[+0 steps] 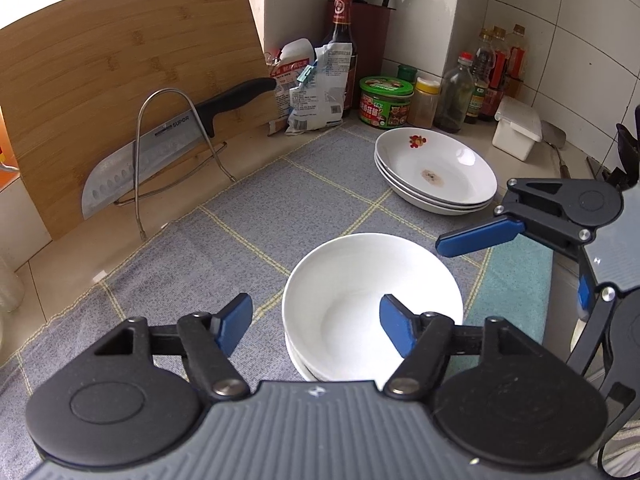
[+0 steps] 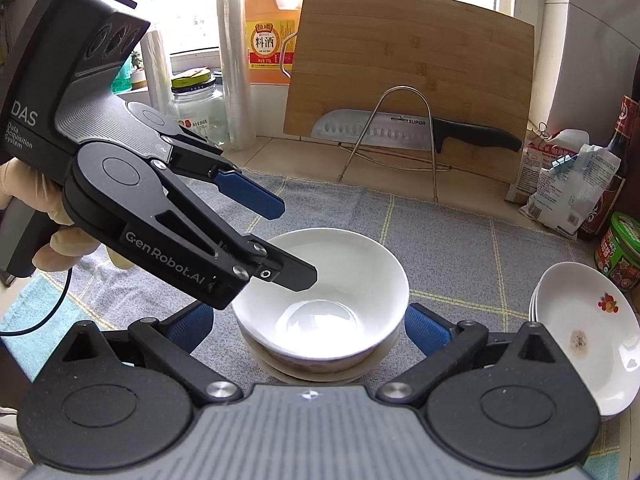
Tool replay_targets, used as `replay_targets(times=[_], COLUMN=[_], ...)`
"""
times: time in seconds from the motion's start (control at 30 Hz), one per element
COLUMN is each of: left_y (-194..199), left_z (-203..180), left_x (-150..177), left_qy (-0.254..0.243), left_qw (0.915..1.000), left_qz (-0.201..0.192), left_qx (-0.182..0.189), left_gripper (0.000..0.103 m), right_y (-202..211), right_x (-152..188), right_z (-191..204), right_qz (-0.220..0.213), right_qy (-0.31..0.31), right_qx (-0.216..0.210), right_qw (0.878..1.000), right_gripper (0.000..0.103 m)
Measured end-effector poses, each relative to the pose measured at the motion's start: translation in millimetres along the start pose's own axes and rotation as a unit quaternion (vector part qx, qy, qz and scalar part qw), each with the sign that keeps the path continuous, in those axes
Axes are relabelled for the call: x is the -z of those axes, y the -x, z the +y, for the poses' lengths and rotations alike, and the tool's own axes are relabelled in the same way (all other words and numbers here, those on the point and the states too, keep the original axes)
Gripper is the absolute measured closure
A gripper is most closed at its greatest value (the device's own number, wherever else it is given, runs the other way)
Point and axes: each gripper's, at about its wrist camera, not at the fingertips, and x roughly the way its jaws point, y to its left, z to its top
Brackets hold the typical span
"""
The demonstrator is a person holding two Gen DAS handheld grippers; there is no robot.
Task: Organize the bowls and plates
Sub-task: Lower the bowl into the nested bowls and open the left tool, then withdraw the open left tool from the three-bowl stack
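Note:
Stacked white bowls point(image 1: 360, 276) point(image 2: 344, 272) sit on a grey checked cloth point(image 1: 240, 220) point(image 2: 460, 248). My left gripper point(image 1: 316, 326) point(image 2: 280, 236) is open and straddles the top bowl's near-left rim, one finger inside and one outside, with neither pad pressing. My right gripper point(image 2: 308, 328) point(image 1: 532, 264) is wide open, its blue pads flanking the bowl stack with a gap on each side. A stack of shallow white plates point(image 1: 436, 172) point(image 2: 580, 332) with a small red flower print lies to the right of the bowls. The top plate has a brown smear.
A bamboo cutting board point(image 1: 120, 80) point(image 2: 412, 60) leans at the back, behind a cleaver point(image 1: 168, 148) point(image 2: 400, 128) in a wire rack. Bottles, jars point(image 1: 386, 100) and packets point(image 1: 316, 88) crowd the back corner. A white box point(image 1: 516, 128) sits right. A gloved hand point(image 2: 24, 200) holds the left gripper.

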Motion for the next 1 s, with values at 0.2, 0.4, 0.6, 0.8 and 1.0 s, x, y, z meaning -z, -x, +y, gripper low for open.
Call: replay_targets(times=[0.2,0.4,0.6,0.8,1.0], left_y=[6.0,19.7,29.6,9.8,-19.5], left_z=[-1.0,-1.8,0.2,1.7,-5.7], left_x=[6.2,11.4,31.3,56.5,68.3], left_qy=[0.008,0.006,-0.001,-0.007,-0.017], left_qw=[0.9999,0.9996,0.9993,0.9999,0.9994], left_qz=[-0.004,-0.024,-0.034,-0.005,0.010], left_qx=[-0.005,-0.010,-0.013,0.014,0.029], left_gripper=[0.026,0.016,0.011,0.010,0.010], right_y=[-5.4,-3.3,1.5,-7.5,-14.8], right_x=[1.5,2.7,7.4,29.4,46.6], right_z=[3.4,2.0,-2.2,-2.9,-8.6], right_qz=[0.007,0.008,0.023,0.075,0.112], right_qy=[0.004,0.002,0.015,0.004,-0.026], right_qx=[-0.006,0.000,0.026,0.063,0.098], right_qw=[1.000,1.000,0.999,0.995,0.989], right_gripper=[0.000,0.000,0.000,0.000,0.000])
